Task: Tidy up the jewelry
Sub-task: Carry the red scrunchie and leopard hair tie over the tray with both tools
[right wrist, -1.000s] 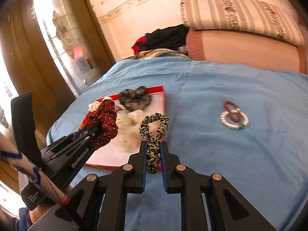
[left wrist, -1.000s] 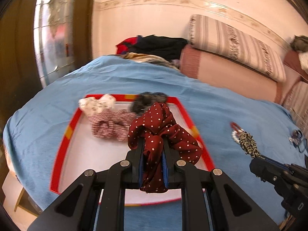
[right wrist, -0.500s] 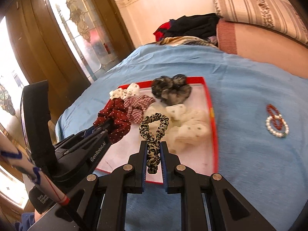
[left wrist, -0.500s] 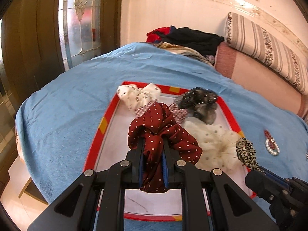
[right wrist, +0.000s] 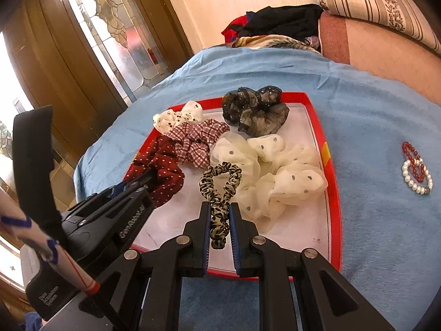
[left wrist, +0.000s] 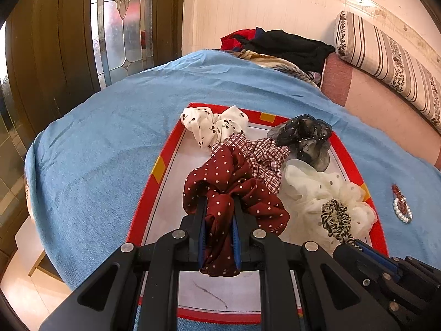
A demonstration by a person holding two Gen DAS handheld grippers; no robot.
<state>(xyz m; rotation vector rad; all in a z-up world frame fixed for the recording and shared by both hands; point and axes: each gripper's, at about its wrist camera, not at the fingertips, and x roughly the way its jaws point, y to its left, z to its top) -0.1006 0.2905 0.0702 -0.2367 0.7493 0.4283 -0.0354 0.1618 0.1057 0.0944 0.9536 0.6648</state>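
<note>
The left gripper has its jaws closed tight on a dark red dotted scrunchie, held over the red tray on the bed. The right gripper's jaws pinch a thin leopard-print scrunchie above the same tray. Only the right view clearly shows the red and pearl bracelets as rings on the blanket

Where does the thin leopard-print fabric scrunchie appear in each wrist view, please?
Left wrist: thin leopard-print fabric scrunchie lower right, over the cream one.
Right wrist: centre, clamped in the right gripper.
Shared landmark: red-rimmed white tray.
</note>
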